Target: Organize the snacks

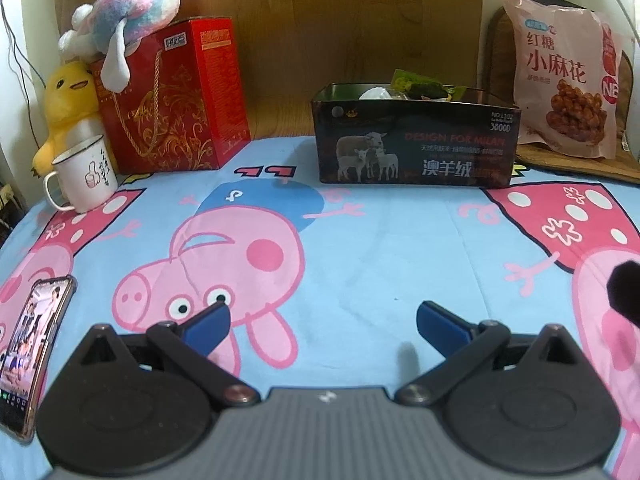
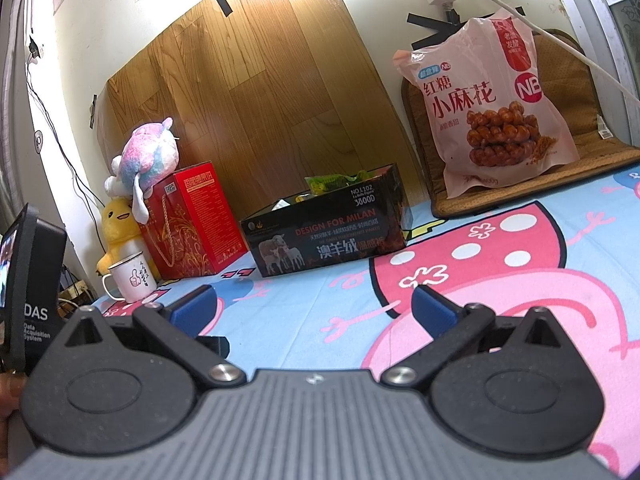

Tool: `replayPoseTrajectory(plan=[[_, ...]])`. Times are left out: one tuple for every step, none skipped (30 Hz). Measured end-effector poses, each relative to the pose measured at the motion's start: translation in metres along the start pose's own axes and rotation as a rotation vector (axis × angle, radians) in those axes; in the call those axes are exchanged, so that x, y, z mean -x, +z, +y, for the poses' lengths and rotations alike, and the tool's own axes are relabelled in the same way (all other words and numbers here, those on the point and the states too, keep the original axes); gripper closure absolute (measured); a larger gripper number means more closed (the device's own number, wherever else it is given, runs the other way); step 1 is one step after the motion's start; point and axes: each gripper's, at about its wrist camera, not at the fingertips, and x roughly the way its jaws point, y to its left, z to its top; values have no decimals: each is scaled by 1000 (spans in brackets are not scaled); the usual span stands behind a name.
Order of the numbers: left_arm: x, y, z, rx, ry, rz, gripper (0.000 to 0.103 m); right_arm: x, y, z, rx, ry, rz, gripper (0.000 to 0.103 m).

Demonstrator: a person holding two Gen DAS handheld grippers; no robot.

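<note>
Hovering low over the cartoon-pig bedsheet (image 1: 380,240), left gripper (image 1: 322,322) with its blue fingers (image 1: 210,322) spread wide and gripping nothing. Matching that on the other side, right gripper (image 2: 316,306) also splayed wide and empty, blue fingertips (image 2: 434,308) hanging just above the sheet. Sitting well ahead of both, near the wooden panel (image 1: 352,32), the dark sheep-printed box (image 1: 416,140), open at the top and already holding several snacks (image 1: 416,86), among them green wrappers and something white poking over the rim. Leaning upright to the right of the box, on a brown mat (image 2: 560,160), a large pink bag of twisted dough snacks (image 1: 564,80), apart from the box and outside it. Standing to the left of the box, a red gift box (image 1: 176,92) carrying a pastel plush toy (image 1: 132,4) on top, with a yellow duck plush (image 1: 70,108) beside it and a white enamel mug (image 1: 86,174) in front. Lying at the left edge of the sheet, a phone (image 1: 30,352) with its screen lit. Showing at the left edge of the right wrist view, a black device labelled DAS (image 2: 34,292).
</note>
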Motion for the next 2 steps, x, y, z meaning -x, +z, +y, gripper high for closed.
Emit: replayPoseTrajectory(plan=[[1, 0, 0, -1, -5, -4, 0, 0, 0, 0, 0, 0, 0, 0], [1, 0, -1, -3, -9, -7, 0, 0, 0, 0, 0, 0, 0, 0]])
